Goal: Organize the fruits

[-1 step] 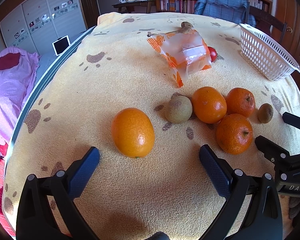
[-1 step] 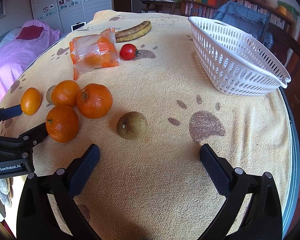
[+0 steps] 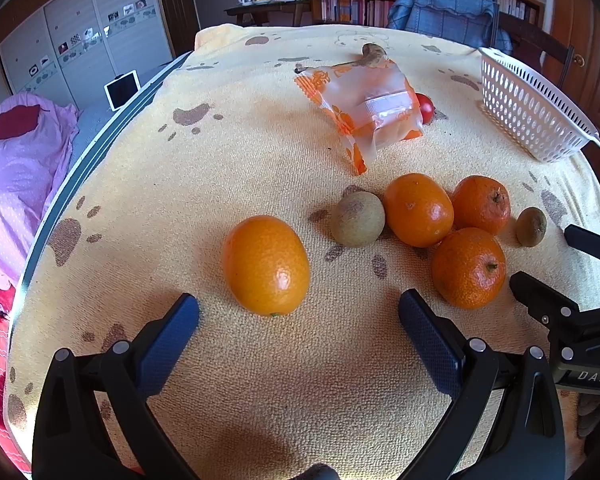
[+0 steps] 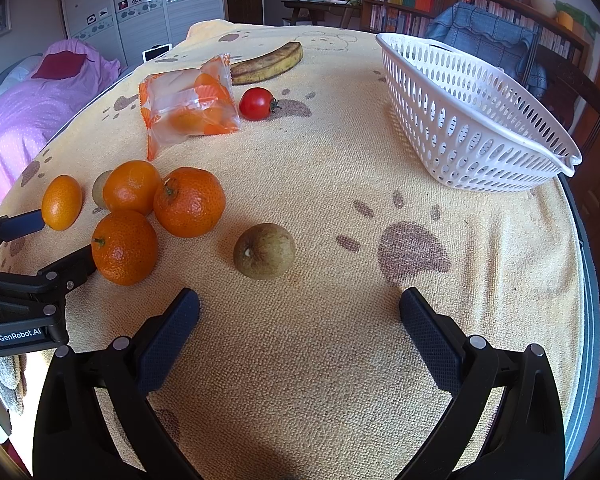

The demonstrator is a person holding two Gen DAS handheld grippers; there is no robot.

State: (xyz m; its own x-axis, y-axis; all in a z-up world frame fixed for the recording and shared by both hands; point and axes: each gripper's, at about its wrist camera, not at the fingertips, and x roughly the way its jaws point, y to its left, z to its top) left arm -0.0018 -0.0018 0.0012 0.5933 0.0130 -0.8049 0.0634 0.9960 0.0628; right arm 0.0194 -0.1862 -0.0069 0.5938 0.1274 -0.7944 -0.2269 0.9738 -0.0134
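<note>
My left gripper (image 3: pixel 299 304) is open, with an oval orange (image 3: pixel 266 266) lying on the cloth just ahead of its left finger. To the right sit a round brown fruit (image 3: pixel 357 219), three mandarins (image 3: pixel 418 209) in a cluster, and a smaller brown fruit (image 3: pixel 531 227). My right gripper (image 4: pixel 299 302) is open and holds nothing; that smaller brown fruit (image 4: pixel 265 251) lies just in front of it. Farther back are a red tomato (image 4: pixel 256 103), a spotted banana (image 4: pixel 268 64) and a packet of orange pieces (image 4: pixel 190 106). The white basket (image 4: pixel 472 120) stands at the back right.
A yellow paw-print cloth (image 4: pixel 340 360) covers the round table. The table edge (image 3: pixel 52 208) curves along the left, with a pink-covered bed (image 3: pixel 12 168) beyond it. A chair with a blue jacket (image 4: pixel 484 32) and bookshelves stand behind the basket.
</note>
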